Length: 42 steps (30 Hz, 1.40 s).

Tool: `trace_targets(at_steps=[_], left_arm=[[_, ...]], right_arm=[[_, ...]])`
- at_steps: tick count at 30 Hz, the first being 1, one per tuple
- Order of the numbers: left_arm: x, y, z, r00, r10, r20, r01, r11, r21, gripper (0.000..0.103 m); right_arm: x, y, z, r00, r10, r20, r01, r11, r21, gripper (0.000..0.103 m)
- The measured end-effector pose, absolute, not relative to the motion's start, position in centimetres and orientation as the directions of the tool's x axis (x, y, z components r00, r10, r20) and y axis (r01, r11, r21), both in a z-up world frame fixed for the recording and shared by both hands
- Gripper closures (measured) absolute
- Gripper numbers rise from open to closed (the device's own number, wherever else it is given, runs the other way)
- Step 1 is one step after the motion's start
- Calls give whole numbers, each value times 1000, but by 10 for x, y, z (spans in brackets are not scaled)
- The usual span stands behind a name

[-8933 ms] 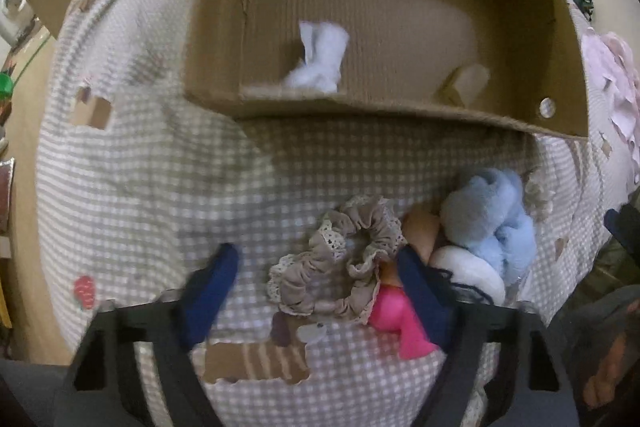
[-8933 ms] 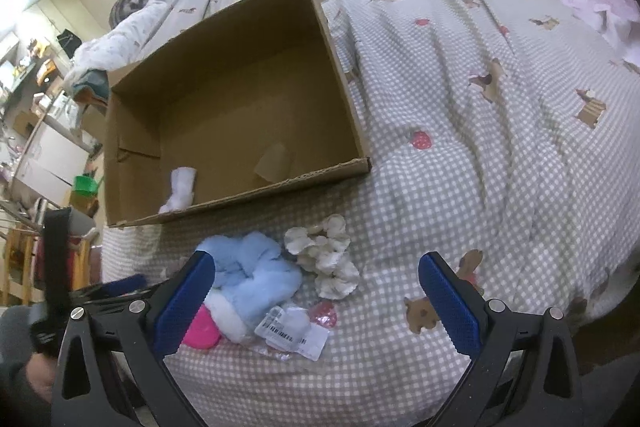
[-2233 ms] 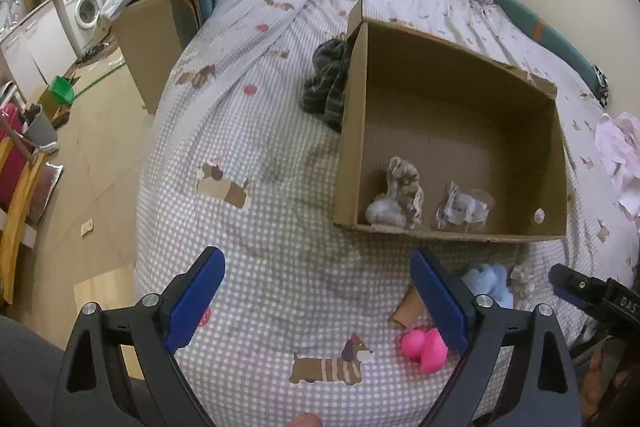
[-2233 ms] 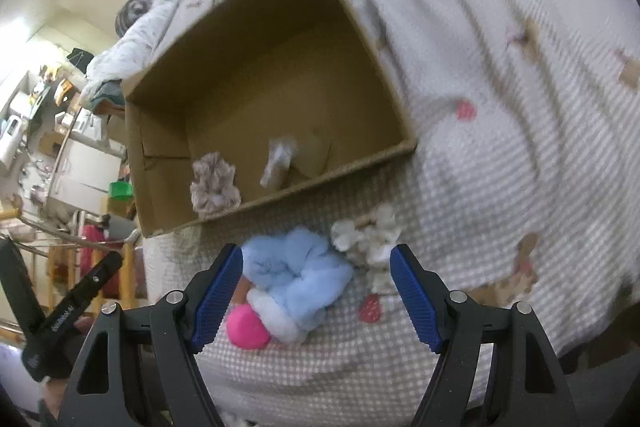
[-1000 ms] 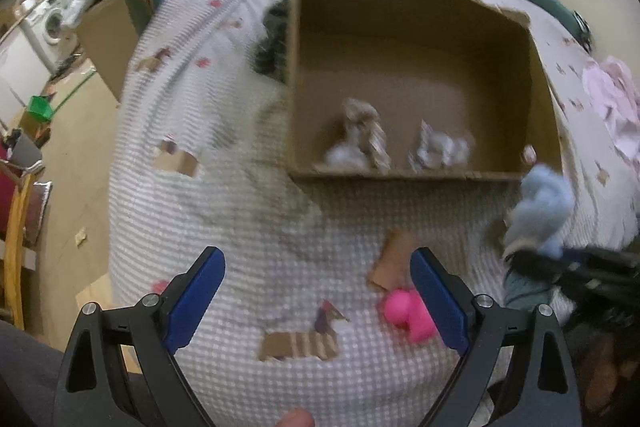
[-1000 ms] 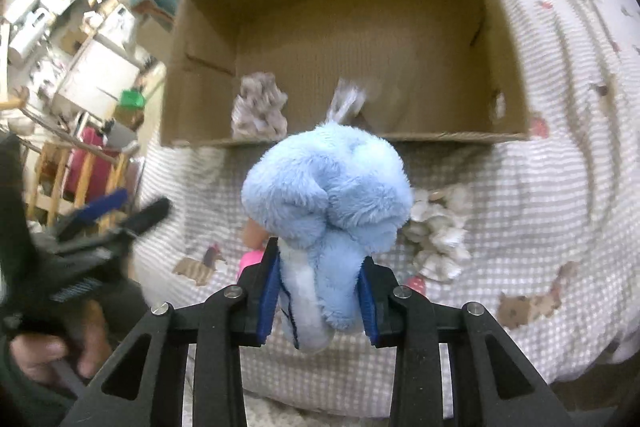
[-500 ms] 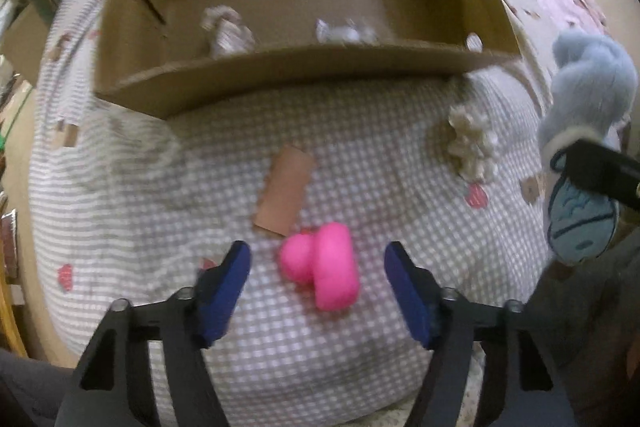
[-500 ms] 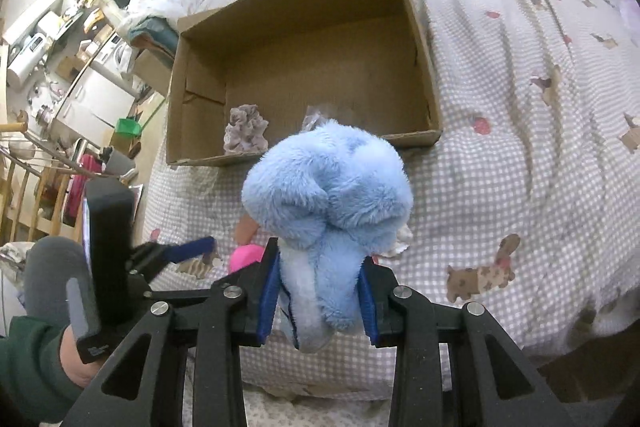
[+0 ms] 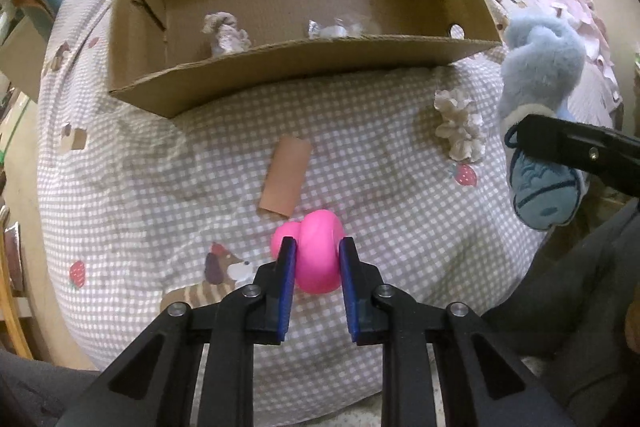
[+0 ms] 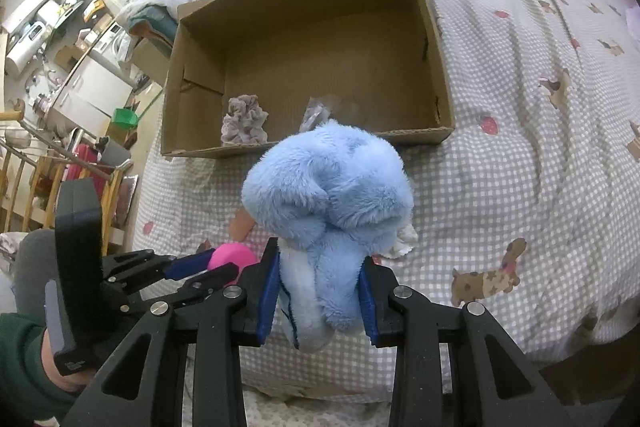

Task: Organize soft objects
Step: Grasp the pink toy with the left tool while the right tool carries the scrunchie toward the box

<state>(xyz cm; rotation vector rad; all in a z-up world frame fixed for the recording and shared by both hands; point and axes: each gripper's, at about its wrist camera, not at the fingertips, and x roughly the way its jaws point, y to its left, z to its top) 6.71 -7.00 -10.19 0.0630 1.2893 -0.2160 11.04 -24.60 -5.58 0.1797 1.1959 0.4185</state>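
Glossy pink squishy toy (image 9: 317, 253), two rounded lobes

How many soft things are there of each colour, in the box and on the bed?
Pink: 1, the pink squishy toy in the left gripper.
Blue: 1, the blue plush in the right gripper.
Beige: 1, the scrunchie in the box.
Clear: 1, the plastic packet in the box.
Cream: 1, the flower scrunchie on the bed.
Total: 5.
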Motion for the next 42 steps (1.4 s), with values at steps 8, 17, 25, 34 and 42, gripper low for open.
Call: trace_targets(at_steps=[8,17,25,34,42], left_arm=[[63,-58,-81,309,-102,-945,168,984,-51,84],[66,-35,-68,362,-74,-929,97,994,-42,84],[69,-16,-40,492,-23,-870,-20,999,-38,84],[75,-1,-8,602,20,-798,-101,994,-51,84],[93,-2,2,628,23,-778,-111,992,-61,84]], right_arm=[[110,-242,-56,295,415,-861,-232,905,357,66],[110,-244,-51,307,444,-842,-243,892,382,66],[106,-250,-29,416,493,-764,-277,869,410,66],[103,-256,-4,570,474,-671,-284,880,381,65],[119,-249,-4,564,486,-668,-256,871,418,65]])
